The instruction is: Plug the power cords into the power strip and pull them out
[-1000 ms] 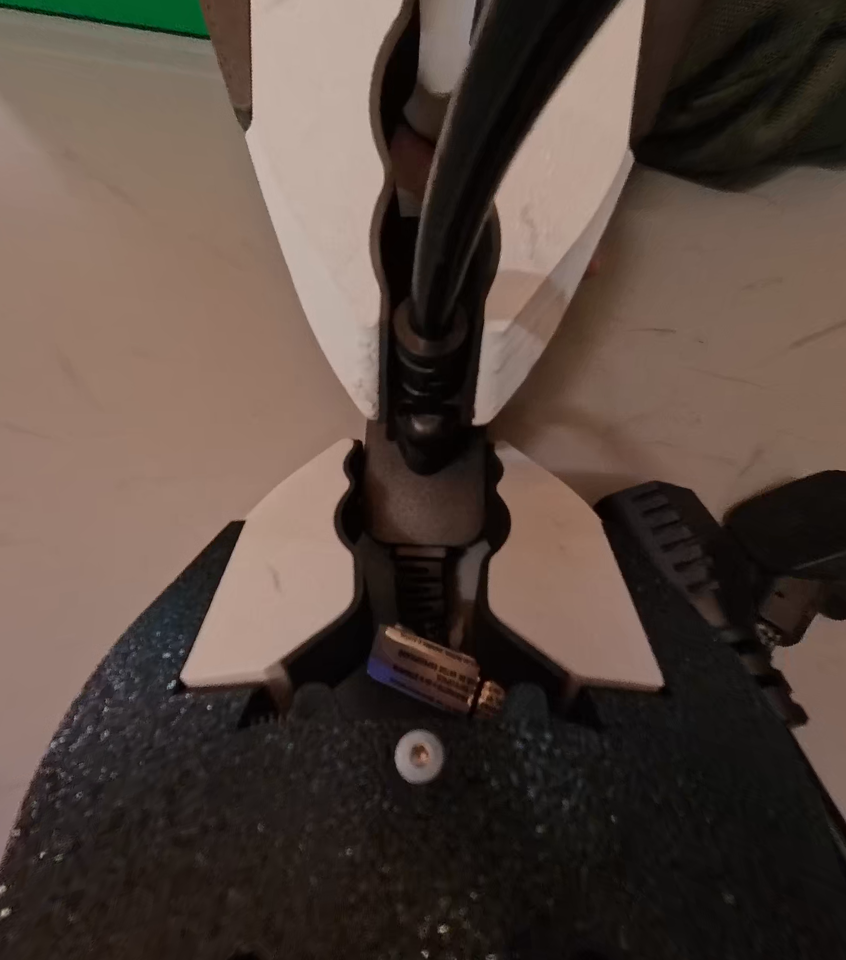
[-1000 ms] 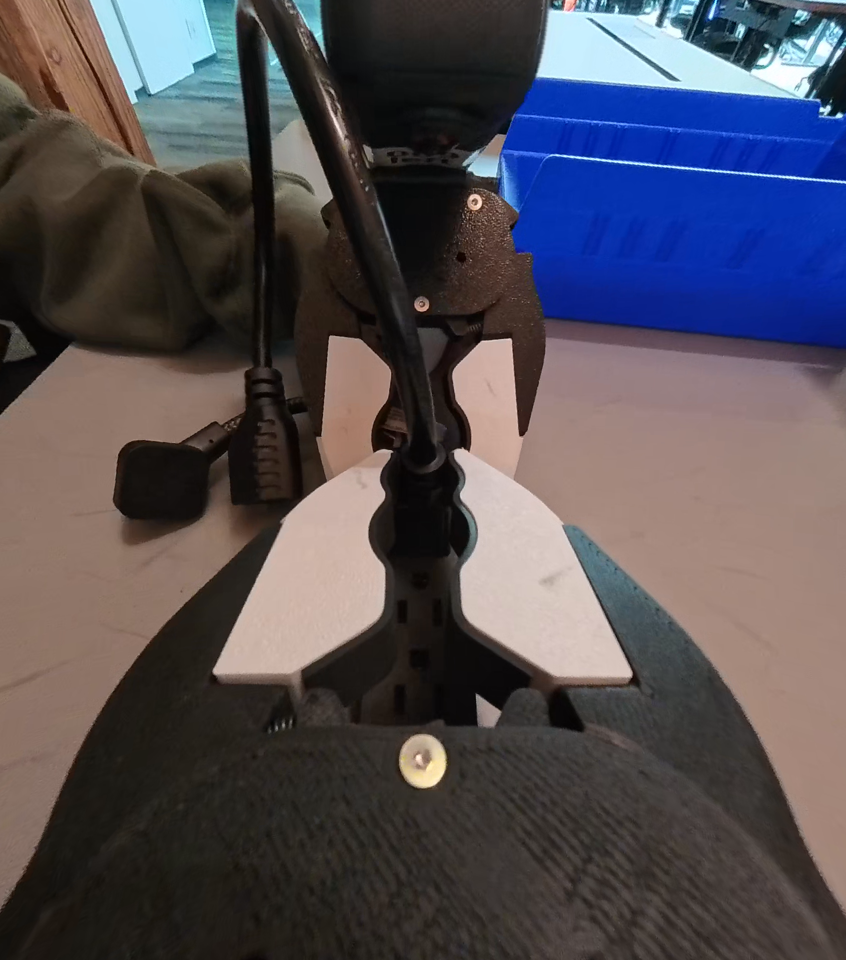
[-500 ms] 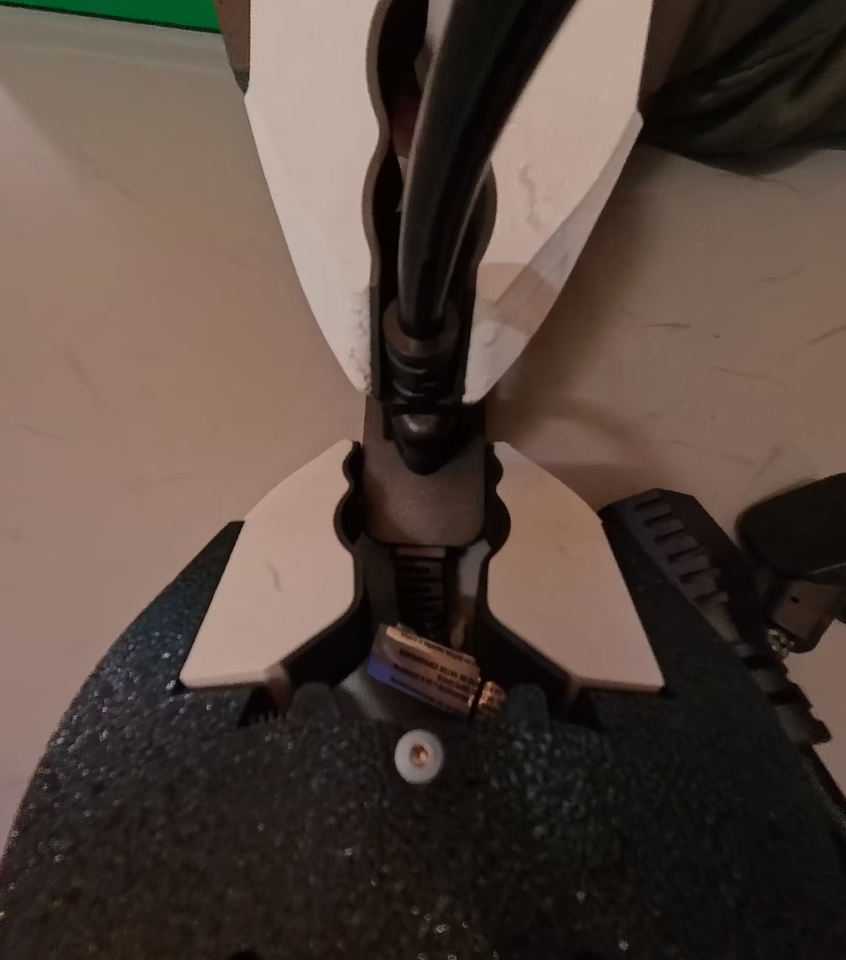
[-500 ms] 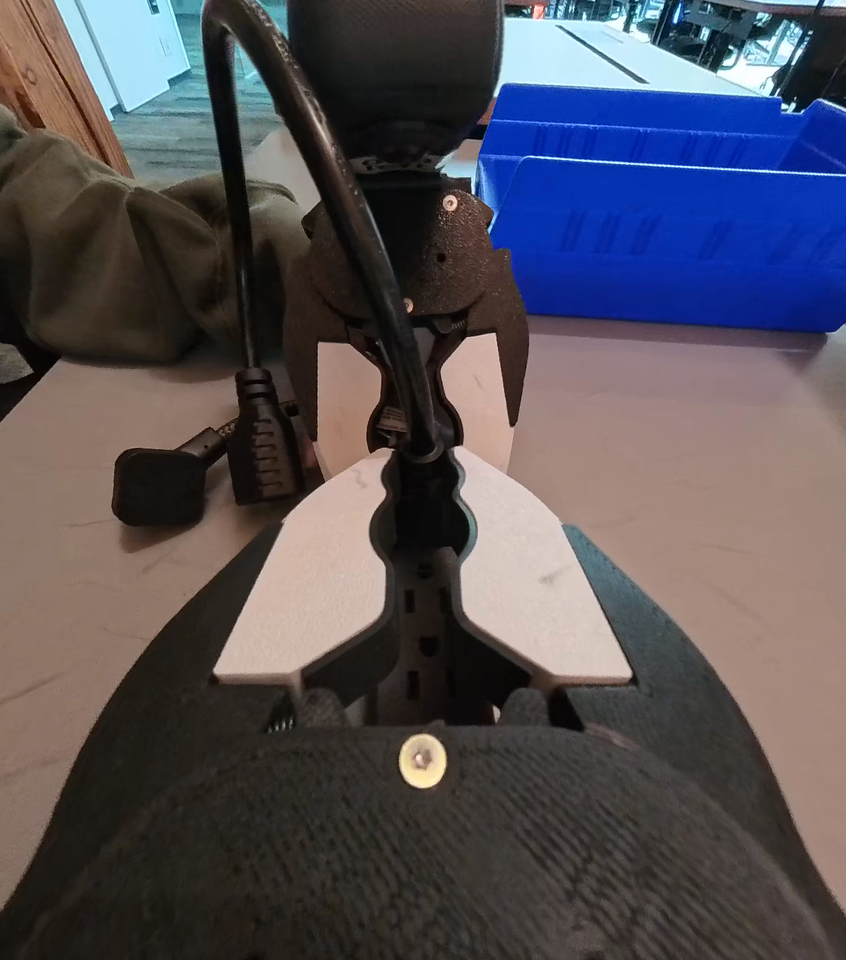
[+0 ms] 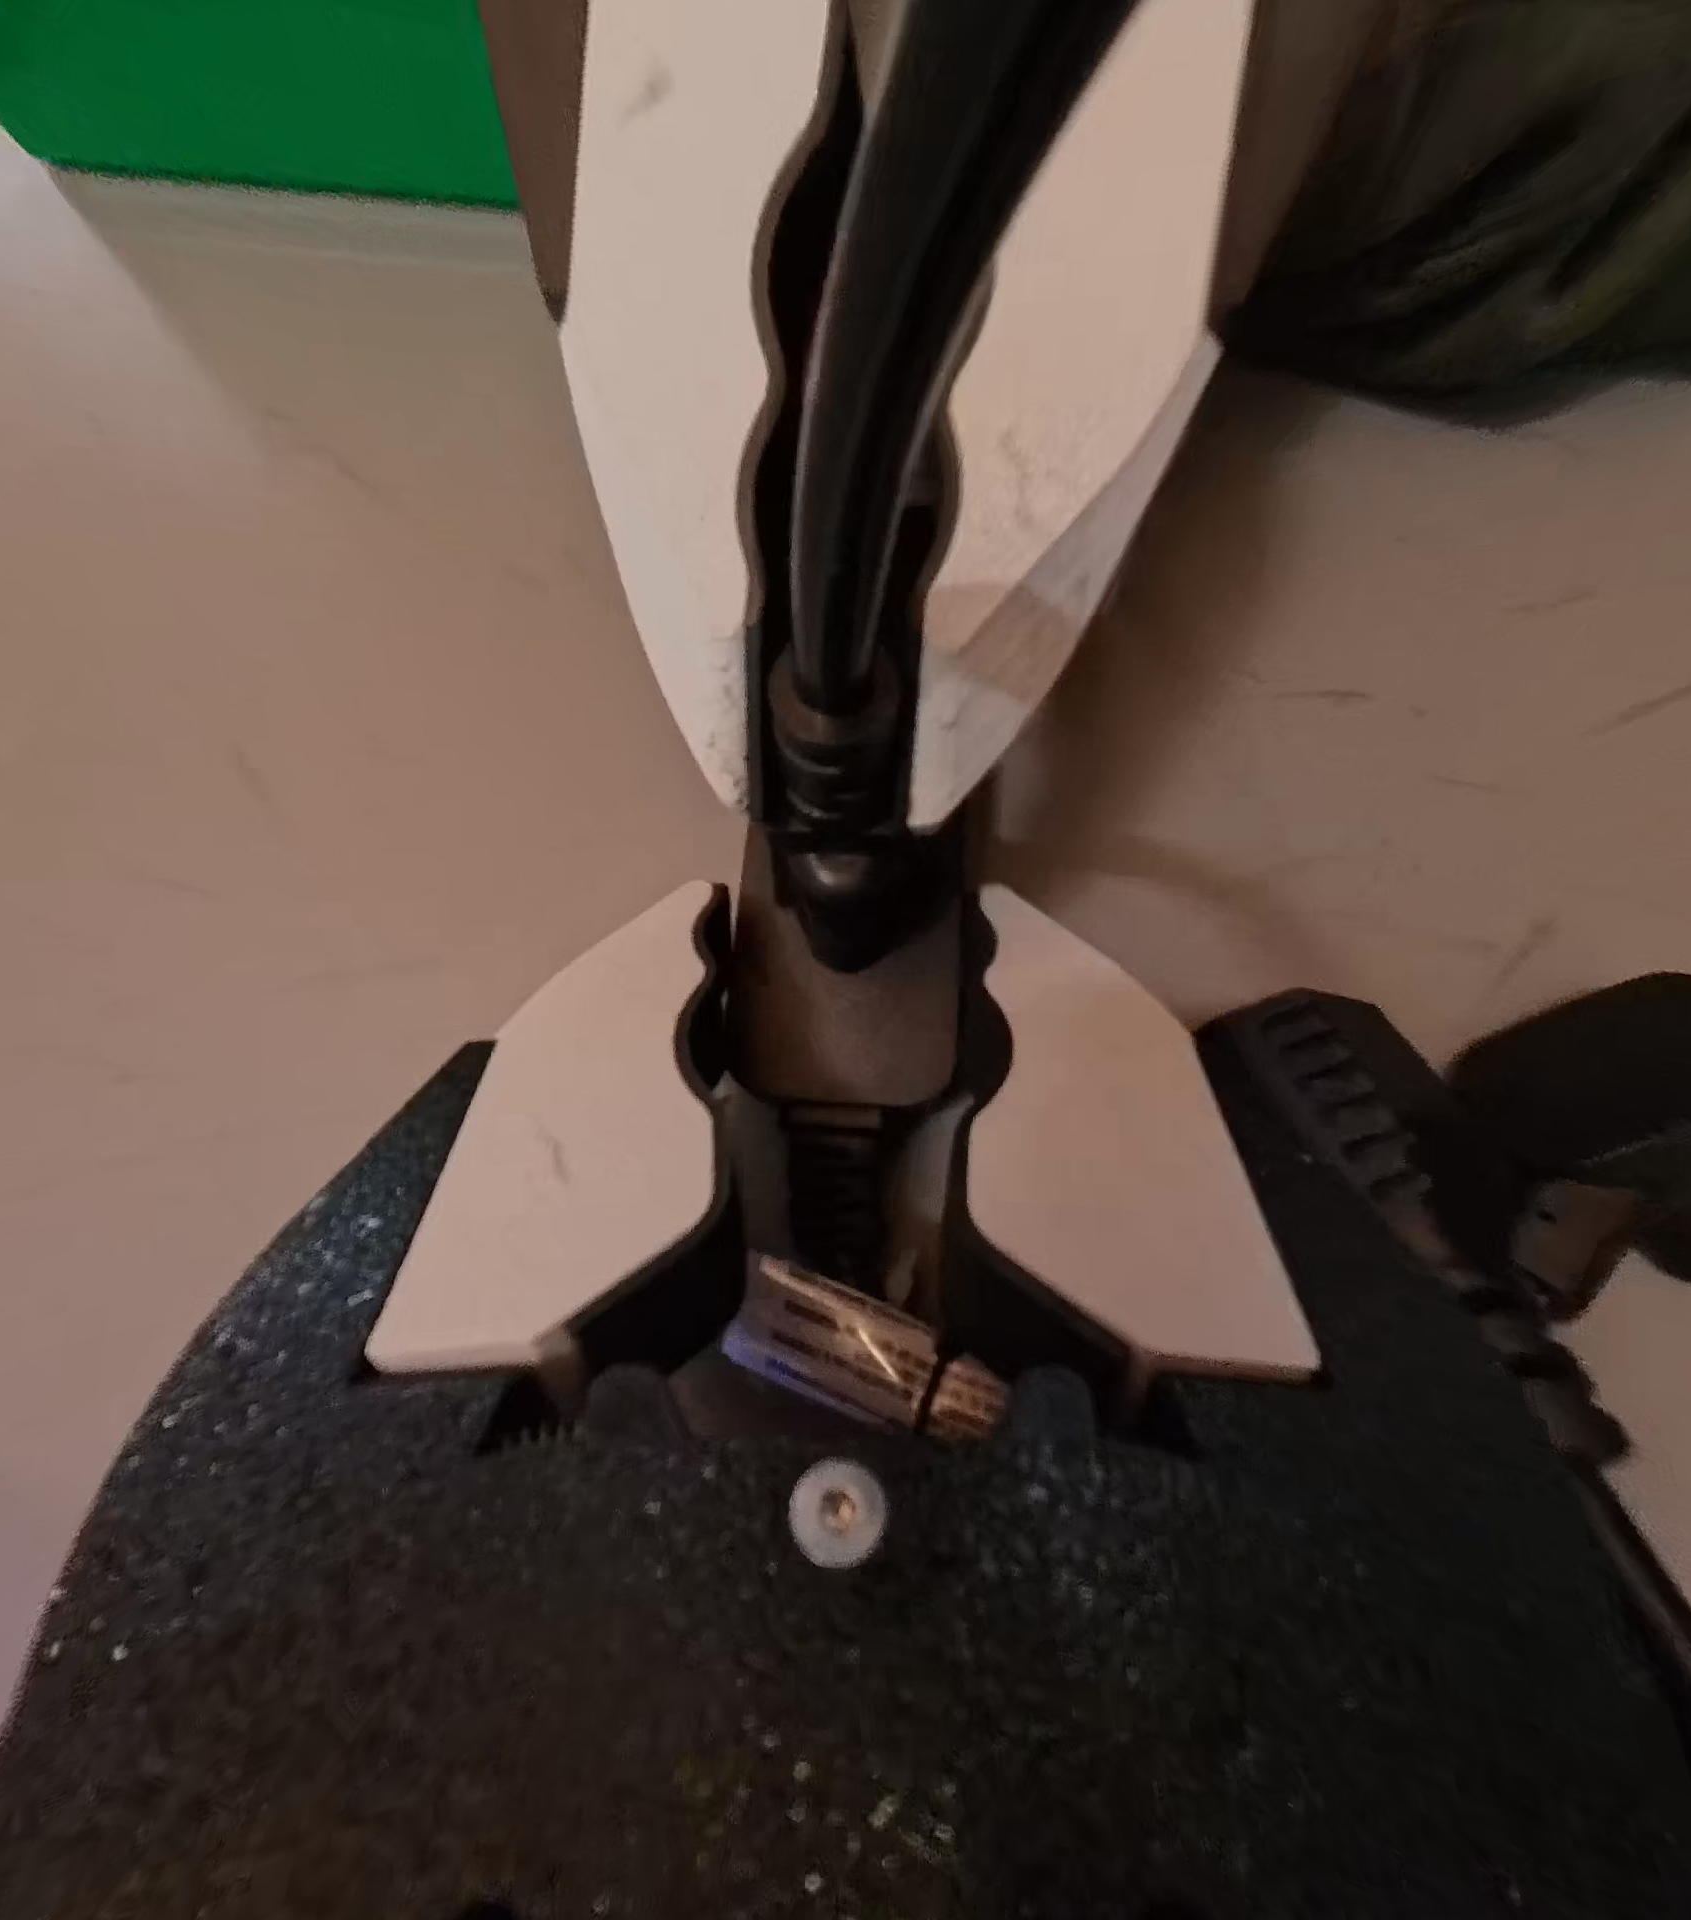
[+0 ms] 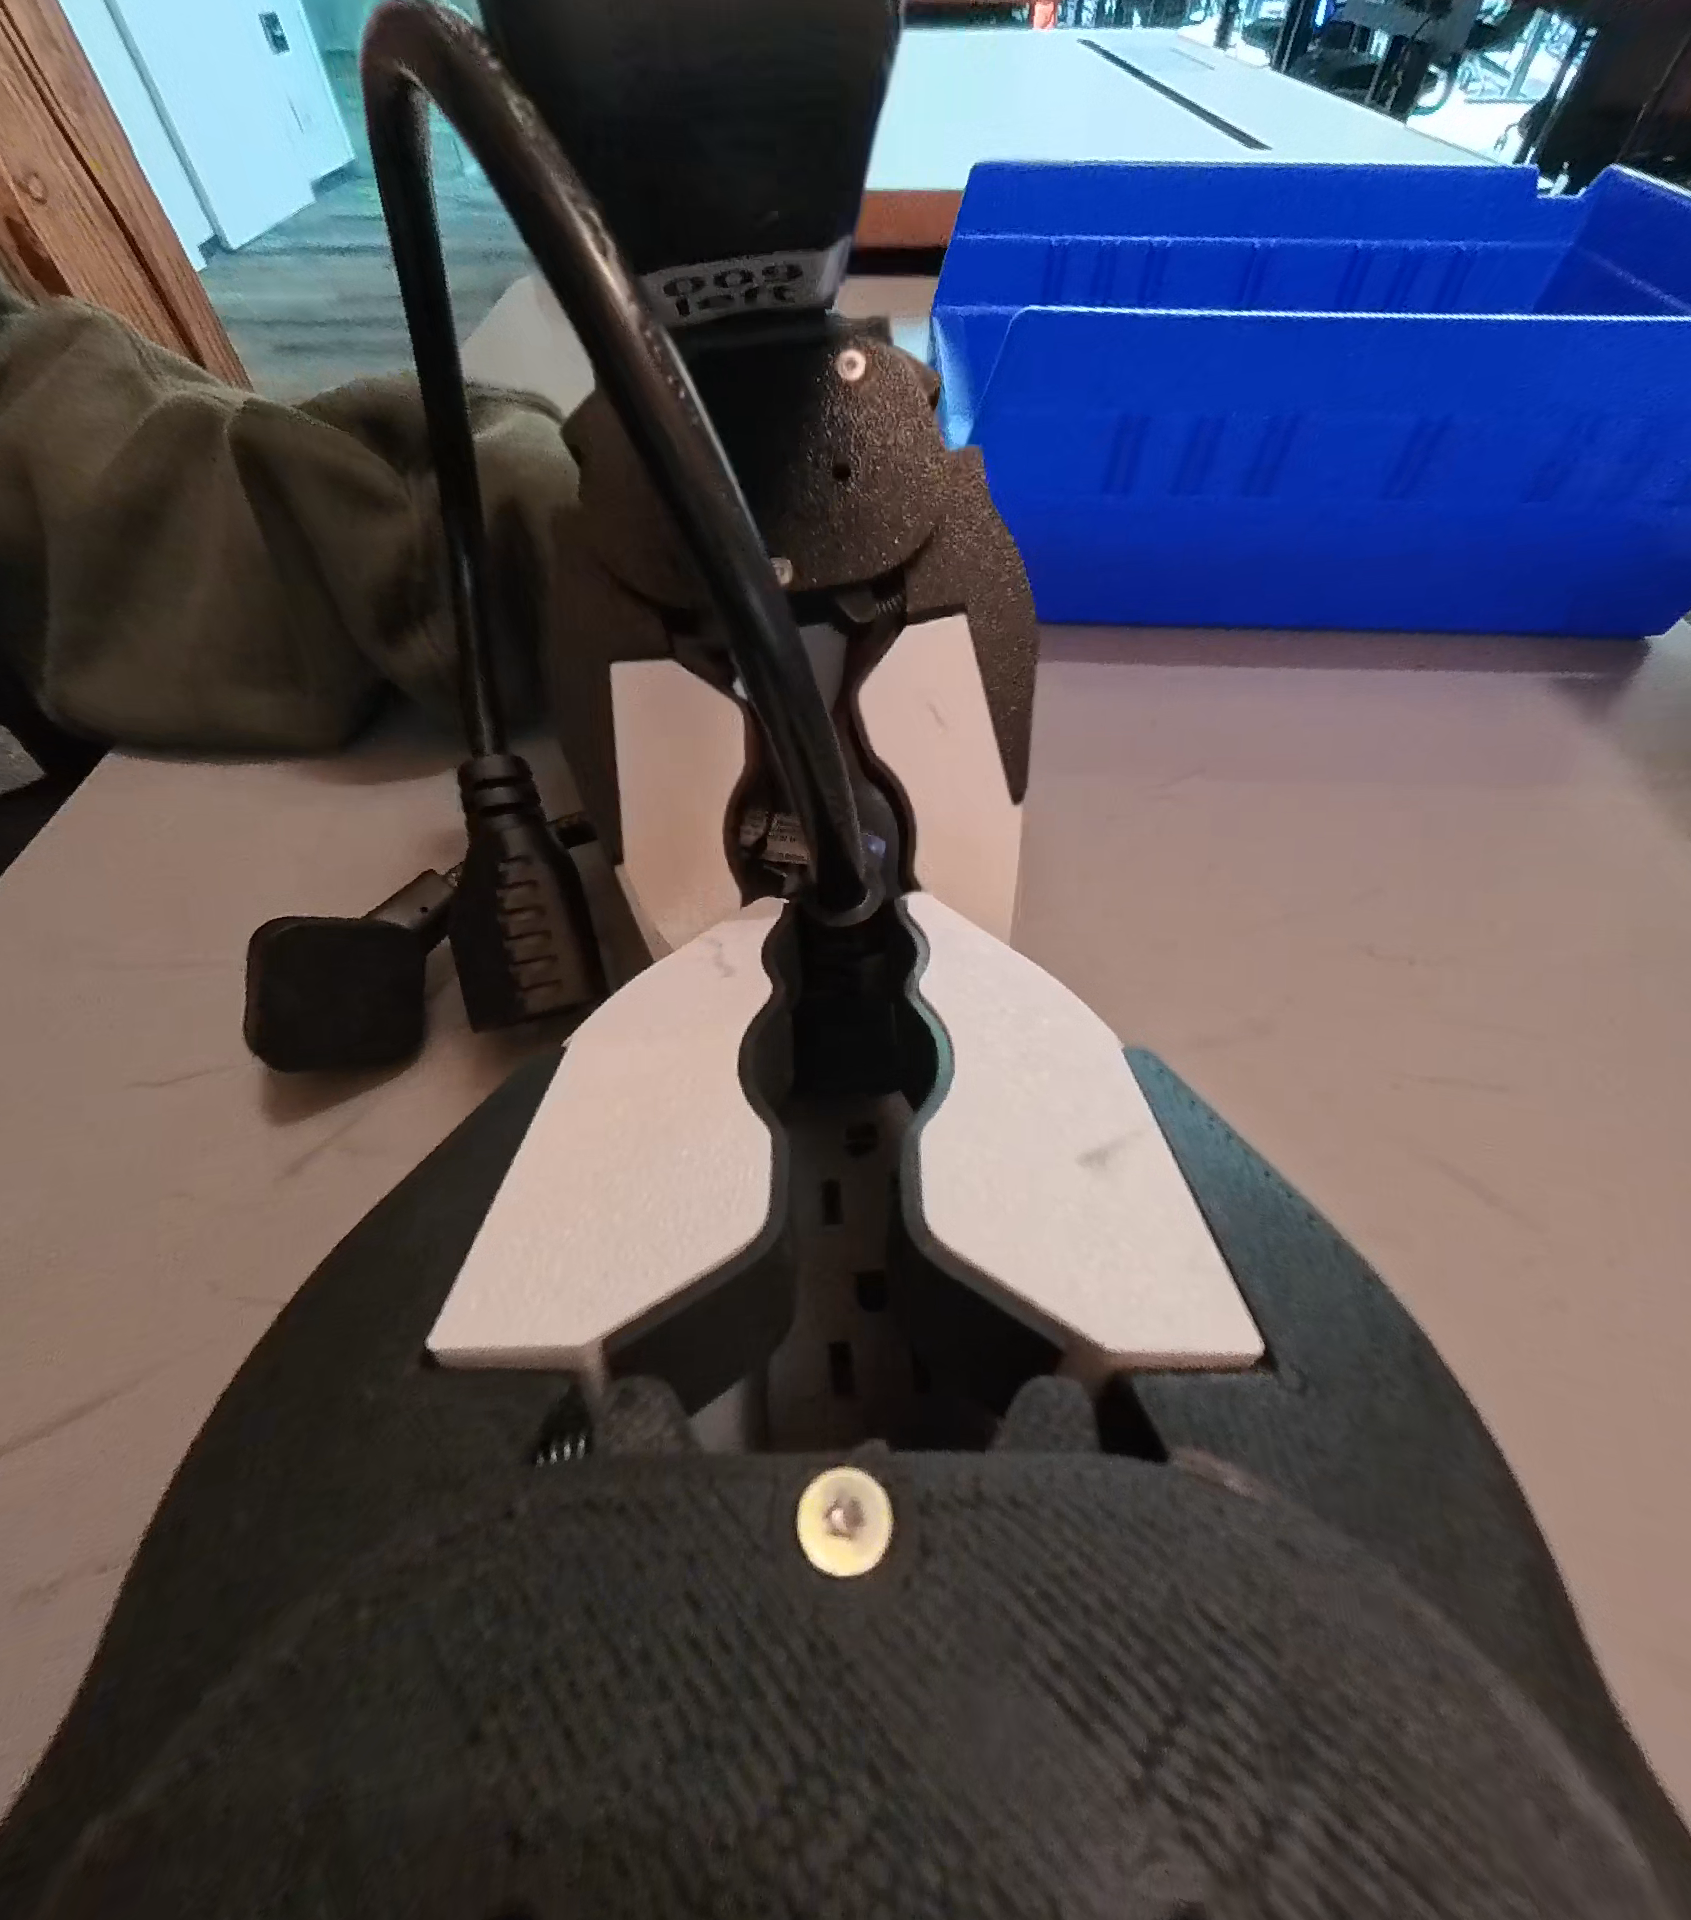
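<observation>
My left gripper (image 5: 846,935) is shut on the end of the dark power strip (image 5: 841,1018), which rests on the table. My right gripper (image 6: 843,925) faces it and is shut on a black plug (image 6: 841,1018) that sits on the strip (image 6: 846,1226). Several empty sockets show between its white fingers. The plug's black cord (image 6: 612,312) arches up and over to the left. In the left wrist view the right gripper (image 5: 836,810) comes in from the top around the plug (image 5: 836,873). I cannot tell how deep the plug's prongs sit.
A black cord connector (image 6: 519,914) and a flat black plug (image 6: 332,987) lie on the pale table (image 6: 1340,1039), left of the grippers. A blue bin (image 6: 1340,416) stands at the back right. An olive-green sleeve (image 6: 145,540) rests at the back left. My hands' fingertips stand some 5 cm from each other.
Both grippers keep their hold. The right wrist view now shows more of the strip's sockets and the top of the cord's arch. A green block has come into the left wrist view.
</observation>
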A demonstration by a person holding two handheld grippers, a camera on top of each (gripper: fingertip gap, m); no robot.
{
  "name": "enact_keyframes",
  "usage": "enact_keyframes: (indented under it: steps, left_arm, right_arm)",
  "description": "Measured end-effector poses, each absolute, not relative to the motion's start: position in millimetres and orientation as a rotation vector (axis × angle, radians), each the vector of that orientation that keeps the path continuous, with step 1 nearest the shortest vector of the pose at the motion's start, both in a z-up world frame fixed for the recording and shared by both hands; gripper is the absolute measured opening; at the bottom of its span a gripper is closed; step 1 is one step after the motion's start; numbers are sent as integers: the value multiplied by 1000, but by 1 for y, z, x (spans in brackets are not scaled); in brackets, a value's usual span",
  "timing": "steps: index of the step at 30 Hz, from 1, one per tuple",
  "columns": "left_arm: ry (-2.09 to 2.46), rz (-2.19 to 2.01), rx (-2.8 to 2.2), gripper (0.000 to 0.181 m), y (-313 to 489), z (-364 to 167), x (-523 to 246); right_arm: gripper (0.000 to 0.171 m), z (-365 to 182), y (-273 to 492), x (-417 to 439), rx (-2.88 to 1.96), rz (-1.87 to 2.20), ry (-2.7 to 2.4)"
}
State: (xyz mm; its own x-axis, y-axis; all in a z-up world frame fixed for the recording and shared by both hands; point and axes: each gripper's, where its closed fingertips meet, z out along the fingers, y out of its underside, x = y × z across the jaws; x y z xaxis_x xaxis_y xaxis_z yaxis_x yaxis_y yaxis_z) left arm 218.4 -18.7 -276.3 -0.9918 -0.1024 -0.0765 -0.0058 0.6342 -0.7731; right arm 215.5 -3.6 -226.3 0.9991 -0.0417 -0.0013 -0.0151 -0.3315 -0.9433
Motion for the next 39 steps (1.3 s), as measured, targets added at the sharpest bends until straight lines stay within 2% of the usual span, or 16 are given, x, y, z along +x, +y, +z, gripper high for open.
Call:
enact_keyframes:
  steps: [18,39]
  left_arm:
    - [2787,-1235,-130,41,-17,-277,218]
    - [2736,-1237,-141,41,-18,-274,225]
  right_arm:
    - [16,-224,0,220,-1883,63,193]
    - [14,-220,1,220,-1939,-39,174]
